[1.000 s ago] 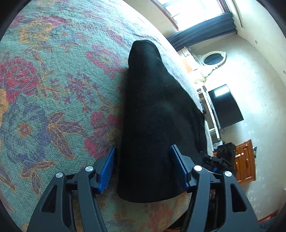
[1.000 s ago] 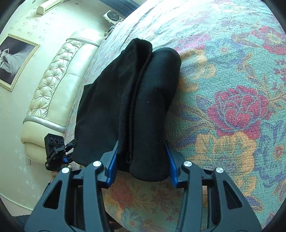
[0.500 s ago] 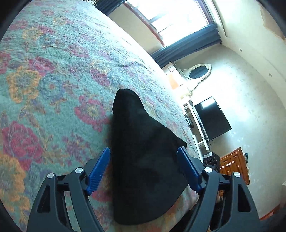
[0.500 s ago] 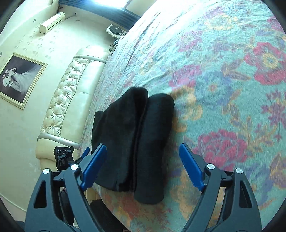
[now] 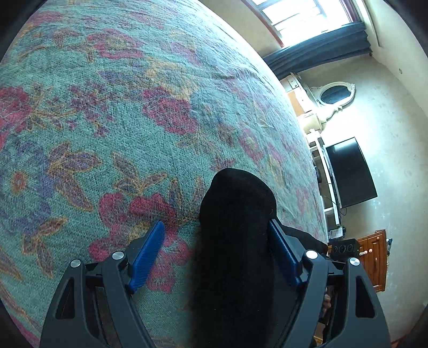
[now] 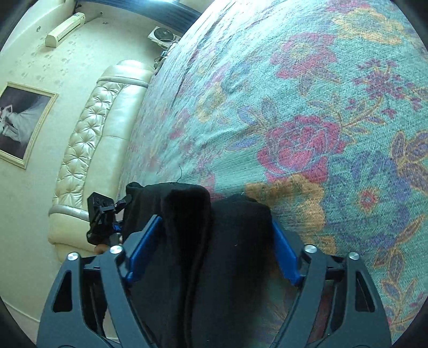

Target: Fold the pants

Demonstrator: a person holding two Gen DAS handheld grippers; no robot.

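Left gripper: jaws spread wide, gripping nothing; blue pads either side of the pants' end. Right pad touches the cloth, left pad well apart from it, over the bedspread.
Pants: black, folded into a long narrow bundle lying on the bed, near its edge; rounded folded end points away from the cam.
Bedspread: teal w/ red, purple & orange flowers, bare beyond the bundle.
Room, left-wrist view: window w/ dark curtain top right, oval mirror, black TV, wooden cabinet below it.
Right gripper: also spread, not clamped; pants fill the gap btw pads. Both pads sit at the cloth's sides, prob. touching, though dark fabric makes it hard to tell.
Pants, right-wrist view: two thick folded layers side by side, seam btw them running along the gripper axis.
Other gripper: left gripper seen at the bundle's left side.
Room, right-wrist view: cream tufted headboard, framed picture, wall AC unit.
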